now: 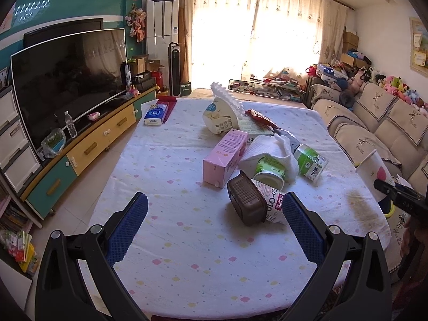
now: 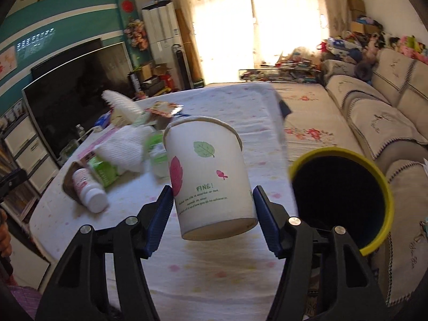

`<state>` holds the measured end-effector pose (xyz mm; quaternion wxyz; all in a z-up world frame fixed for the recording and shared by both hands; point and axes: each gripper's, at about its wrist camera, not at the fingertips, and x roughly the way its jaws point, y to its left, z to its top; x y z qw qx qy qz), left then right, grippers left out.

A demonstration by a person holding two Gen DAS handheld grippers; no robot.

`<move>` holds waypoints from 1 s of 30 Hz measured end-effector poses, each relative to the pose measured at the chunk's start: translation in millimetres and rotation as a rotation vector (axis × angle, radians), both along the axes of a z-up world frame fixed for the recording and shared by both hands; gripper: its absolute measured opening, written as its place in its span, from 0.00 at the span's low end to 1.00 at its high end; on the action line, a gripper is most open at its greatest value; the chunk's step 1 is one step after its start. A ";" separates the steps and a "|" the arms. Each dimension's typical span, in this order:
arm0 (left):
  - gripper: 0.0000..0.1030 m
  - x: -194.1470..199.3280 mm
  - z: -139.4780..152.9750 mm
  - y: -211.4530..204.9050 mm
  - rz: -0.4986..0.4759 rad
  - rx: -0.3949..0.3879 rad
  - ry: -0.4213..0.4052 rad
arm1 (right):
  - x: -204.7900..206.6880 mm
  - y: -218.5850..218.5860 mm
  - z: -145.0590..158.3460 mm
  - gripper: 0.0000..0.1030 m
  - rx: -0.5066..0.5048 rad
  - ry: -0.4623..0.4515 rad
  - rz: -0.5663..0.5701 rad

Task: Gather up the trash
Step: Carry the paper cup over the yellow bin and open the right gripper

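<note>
Right fingers: I'm pinching the cup, carrying it toward the bin at 3 o'clock.
Left fingers: I'm holding them spread, aiming at the tray at 12 o'clock.

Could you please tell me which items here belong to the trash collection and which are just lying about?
Part of the job:
paper cup, held in the right tongs
yellow-rimmed bin
brown tray
pink carton
left tongs, open

Lying about:
television
sofa
water bottle
</note>
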<state>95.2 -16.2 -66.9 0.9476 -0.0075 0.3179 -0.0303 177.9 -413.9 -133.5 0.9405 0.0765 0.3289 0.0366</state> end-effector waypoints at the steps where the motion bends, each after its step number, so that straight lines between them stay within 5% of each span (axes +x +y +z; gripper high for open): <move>1: 0.96 0.5 -0.1 -1.4 -0.003 0.001 0.000 | 2.1 -14.3 -2.0 0.57 -0.015 0.004 -0.051; 7: 0.96 8.5 -5.5 -11.1 -0.018 -0.002 0.021 | 22.5 -93.4 -37.4 0.57 -0.041 0.094 -0.279; 17: 0.96 23.3 -16.4 -31.8 -0.041 0.014 0.058 | 61.6 -153.6 -99.0 0.58 -0.047 0.254 -0.425; 30: 0.96 44.4 -36.5 -45.8 -0.055 0.017 0.116 | 42.2 -137.6 -85.2 0.69 -0.020 0.198 -0.412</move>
